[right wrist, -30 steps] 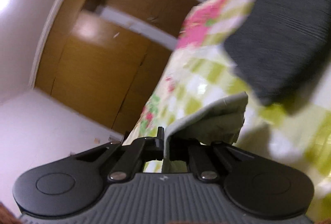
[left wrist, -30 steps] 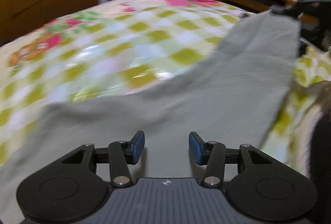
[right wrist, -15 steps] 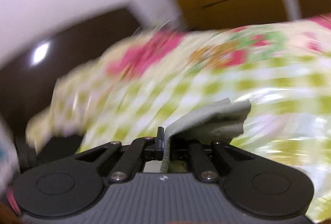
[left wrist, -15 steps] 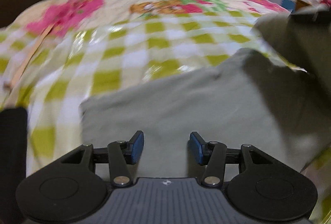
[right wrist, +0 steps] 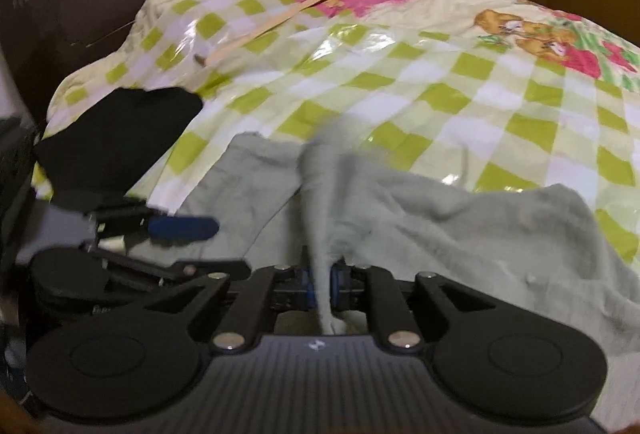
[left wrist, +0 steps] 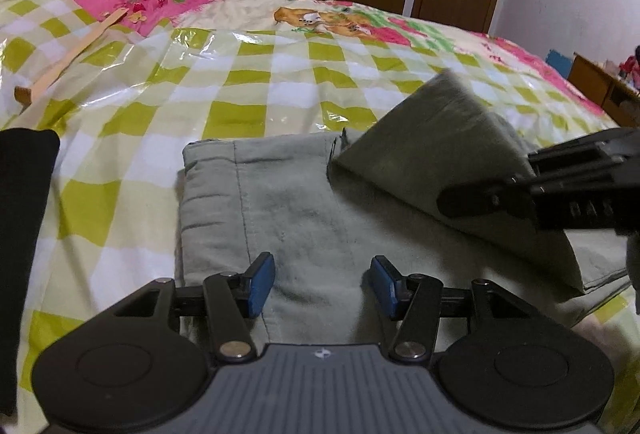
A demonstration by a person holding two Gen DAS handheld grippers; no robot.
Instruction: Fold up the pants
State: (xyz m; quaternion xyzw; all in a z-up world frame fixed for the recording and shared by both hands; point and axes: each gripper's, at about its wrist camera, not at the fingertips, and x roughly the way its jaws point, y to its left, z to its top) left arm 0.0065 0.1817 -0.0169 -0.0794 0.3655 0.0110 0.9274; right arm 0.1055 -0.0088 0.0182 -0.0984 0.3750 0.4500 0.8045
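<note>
Pants (left wrist: 304, 201), grey-green, spread on the checked bedcover (left wrist: 240, 81), waistband end toward the left. Black garment (left wrist: 20, 234) at the far left edge. Left gripper (left wrist: 322, 286) hangs just above the waistband area, blue pads spread wide, nothing between them. Right gripper (right wrist: 322, 284) clamped tight on a fold of pants fabric, which rises from its pads; the lifted flap overhangs the flat part on the right.
</note>
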